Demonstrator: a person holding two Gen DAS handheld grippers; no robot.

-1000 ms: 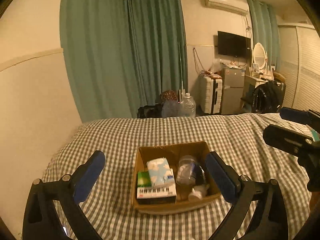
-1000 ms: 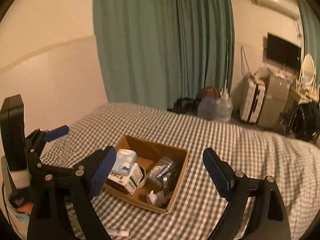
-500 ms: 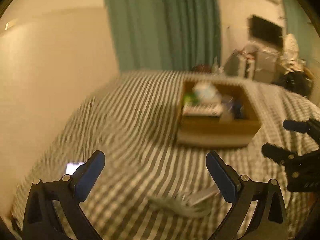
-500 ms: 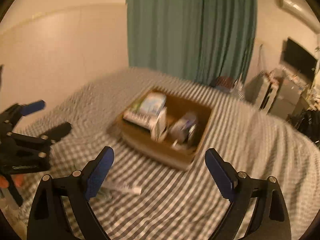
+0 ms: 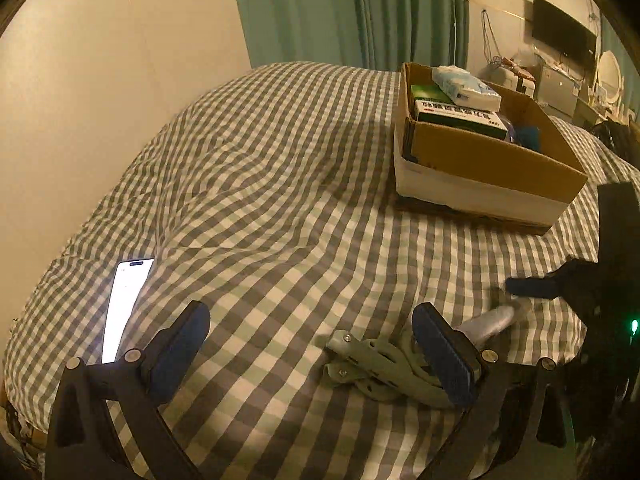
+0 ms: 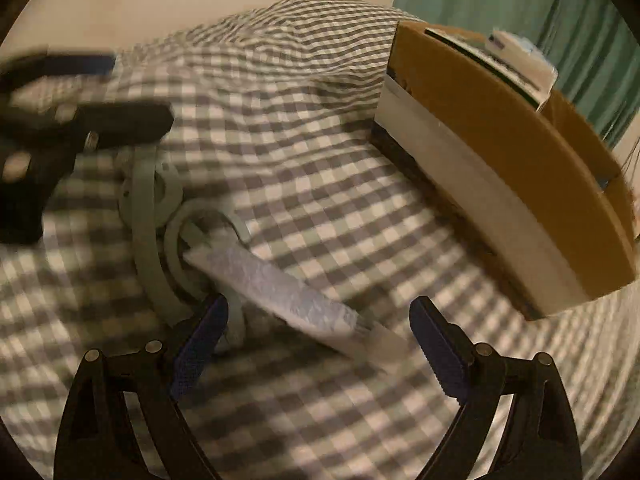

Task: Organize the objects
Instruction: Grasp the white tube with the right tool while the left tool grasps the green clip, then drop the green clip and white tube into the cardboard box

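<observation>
Hovering wide over tube (image 6: 280, 284): right hand-held gripper (image 6: 318, 336); left hand-held gripper (image 5: 310, 344) wide too.

My fingers wear dark blue pads (image 5: 444, 354) on black frames. Under me spreads the grey-and-white checked bedcover (image 5: 260, 184). A pale grey-green plastic folding hanger (image 5: 380, 364) lies on it, beside a whitish, faintly lilac tube (image 6: 276, 284). The brown cardboard box (image 5: 480, 152) has a white band along its base. Inside sit a green-and-white carton (image 5: 456, 114) and a light blue tissue pack (image 5: 464, 88). A phone's screen (image 5: 126, 300) glows white. Teal curtains (image 5: 340, 8) hang against a cream wall (image 5: 100, 80).
</observation>
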